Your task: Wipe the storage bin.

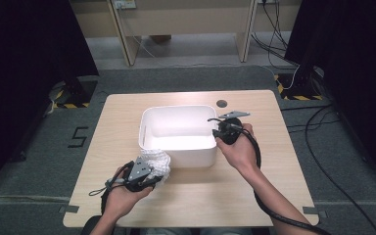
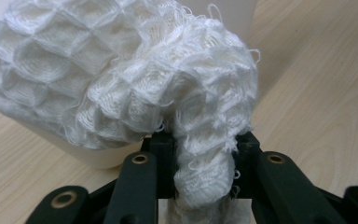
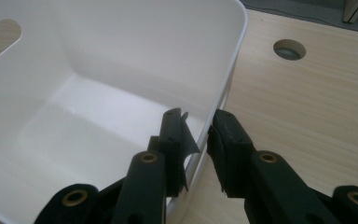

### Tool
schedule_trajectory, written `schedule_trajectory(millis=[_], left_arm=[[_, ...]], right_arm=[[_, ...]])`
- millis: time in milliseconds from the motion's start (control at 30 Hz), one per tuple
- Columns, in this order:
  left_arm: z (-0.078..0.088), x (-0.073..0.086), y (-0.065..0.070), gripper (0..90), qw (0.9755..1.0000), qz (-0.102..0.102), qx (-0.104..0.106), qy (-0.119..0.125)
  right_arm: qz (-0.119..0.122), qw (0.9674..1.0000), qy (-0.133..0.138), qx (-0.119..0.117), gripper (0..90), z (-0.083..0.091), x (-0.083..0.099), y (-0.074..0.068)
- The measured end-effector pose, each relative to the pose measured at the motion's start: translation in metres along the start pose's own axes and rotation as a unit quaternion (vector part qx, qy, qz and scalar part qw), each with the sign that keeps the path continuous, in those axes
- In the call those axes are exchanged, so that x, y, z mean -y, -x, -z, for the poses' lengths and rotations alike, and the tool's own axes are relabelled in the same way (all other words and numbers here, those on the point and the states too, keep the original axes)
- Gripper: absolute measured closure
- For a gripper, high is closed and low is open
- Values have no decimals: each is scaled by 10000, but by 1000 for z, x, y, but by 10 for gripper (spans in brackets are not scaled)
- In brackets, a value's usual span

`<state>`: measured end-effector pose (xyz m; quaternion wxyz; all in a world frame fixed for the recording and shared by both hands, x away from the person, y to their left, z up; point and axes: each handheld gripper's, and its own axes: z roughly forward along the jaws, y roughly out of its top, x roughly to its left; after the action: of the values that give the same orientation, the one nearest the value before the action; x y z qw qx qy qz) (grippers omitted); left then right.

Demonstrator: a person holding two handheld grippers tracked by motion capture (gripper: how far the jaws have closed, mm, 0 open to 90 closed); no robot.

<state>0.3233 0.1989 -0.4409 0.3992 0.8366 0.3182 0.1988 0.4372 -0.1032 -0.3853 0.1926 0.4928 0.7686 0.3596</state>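
Pinching a bunched fold of the white knitted cloth (image 2: 135,79), the left tool (image 2: 200,154) is closed tight on it, just outside the white bin (image 1: 176,155) at its near corner, above the worktop (image 1: 254,196). The cloth is judged soft, light and limp, best gripped at a gathered fold. The bin's right wall is straddled by the right tool (image 3: 199,135).

The cloth (image 2: 121,79) is white, loosely woven in a puffy honeycomb, its edges frayed and fuzzy. The bin (image 3: 98,74) is smooth white plastic with a soft sheen. The surface (image 1: 186,196) is pale wood grain — matt.
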Motion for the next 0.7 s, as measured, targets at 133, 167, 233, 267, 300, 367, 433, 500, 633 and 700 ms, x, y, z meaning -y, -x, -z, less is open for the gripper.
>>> schedule_trajectory(millis=[133, 167, 233, 267, 300, 367, 433, 500, 633, 700], left_arm=[[-2, -1, 2, 691, 10000, -45, 23, -4], [-4, 1, 1, 691, 10000, -47, -3, -31], [-6, 4, 0, 692, 10000, -16, 4, -84], [-8, 6, 0, 692, 9999, 2, 0, -104], [-9, 8, 0, 692, 9999, 1, 16, -141], [-11, 10, 0, 691, 9999, 20, 15, -162], [-15, 13, 0, 692, 9997, 44, 39, -249], [-17, 15, 0, 692, 9996, 62, 54, -262], [-25, 22, -1, 691, 9992, 109, 74, -377], [-26, 23, -1, 692, 9990, 100, 81, -430]], right_arm=[[-9, 10000, -3, -3, 749, 0, 0, 0], [-13, 10000, -3, -5, 749, 0, 0, 0], [-11, 10000, -4, -4, 749, 0, 0, 0], [-1, 10000, 0, 1, 749, 0, 0, 0], [1, 10000, 1, 0, 749, 0, 0, 0], [7, 10000, 5, 5, 748, 0, 0, 0], [7, 10000, 5, 7, 748, 0, 0, 0], [5, 10000, 7, 0, 748, 0, 0, 0], [8, 10000, 8, 3, 748, 0, 0, 0], [12, 10000, 7, 5, 748, 0, 0, -1]])
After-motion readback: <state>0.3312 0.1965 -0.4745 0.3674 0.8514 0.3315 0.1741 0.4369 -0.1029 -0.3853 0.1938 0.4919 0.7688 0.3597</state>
